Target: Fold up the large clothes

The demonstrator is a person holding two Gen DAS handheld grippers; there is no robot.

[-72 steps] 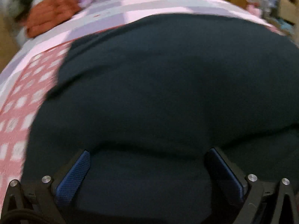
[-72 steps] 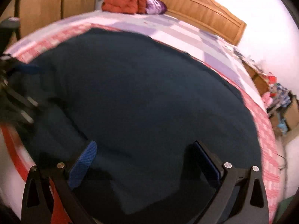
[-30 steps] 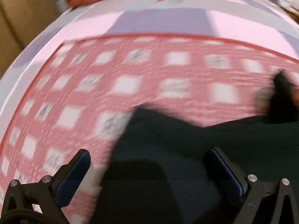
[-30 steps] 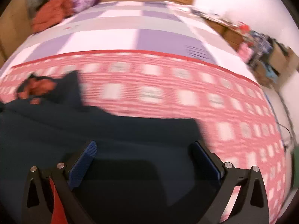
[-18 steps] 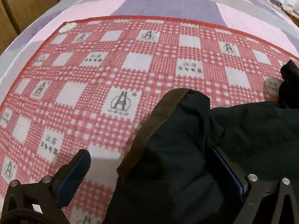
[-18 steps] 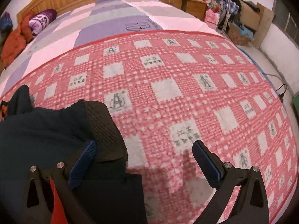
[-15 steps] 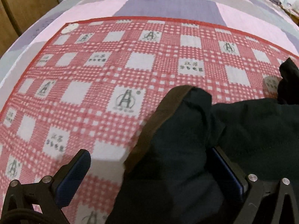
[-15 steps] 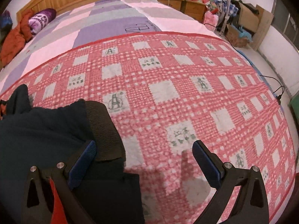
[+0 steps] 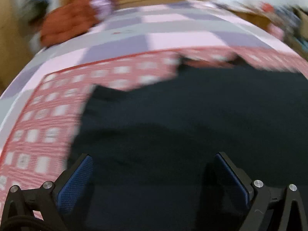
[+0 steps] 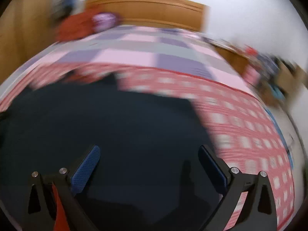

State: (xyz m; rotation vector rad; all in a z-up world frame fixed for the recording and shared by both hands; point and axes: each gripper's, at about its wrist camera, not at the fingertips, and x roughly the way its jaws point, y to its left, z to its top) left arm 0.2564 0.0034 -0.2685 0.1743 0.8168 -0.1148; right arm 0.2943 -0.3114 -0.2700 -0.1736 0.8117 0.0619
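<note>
Left wrist view: left claw (image 9: 152, 181) spread wide, holding nothing, above dark garment (image 9: 192, 125) lying on the bed (image 9: 134, 38) near its foot edge.

Right wrist view: right claw (image 10: 149, 170) likewise wide, empty. Garment outline blurred; folds apparently not finished.

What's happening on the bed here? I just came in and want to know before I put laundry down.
A person is folding a large dark garment with a hand-held gripper in each hand. It lies on the red checked blanket spread over the bed. The left hand-held gripper and right hand-held gripper both hang over the fabric with jaws wide apart, holding nothing. The views are motion-blurred. An orange-red bundle sits near the headboard.
</note>
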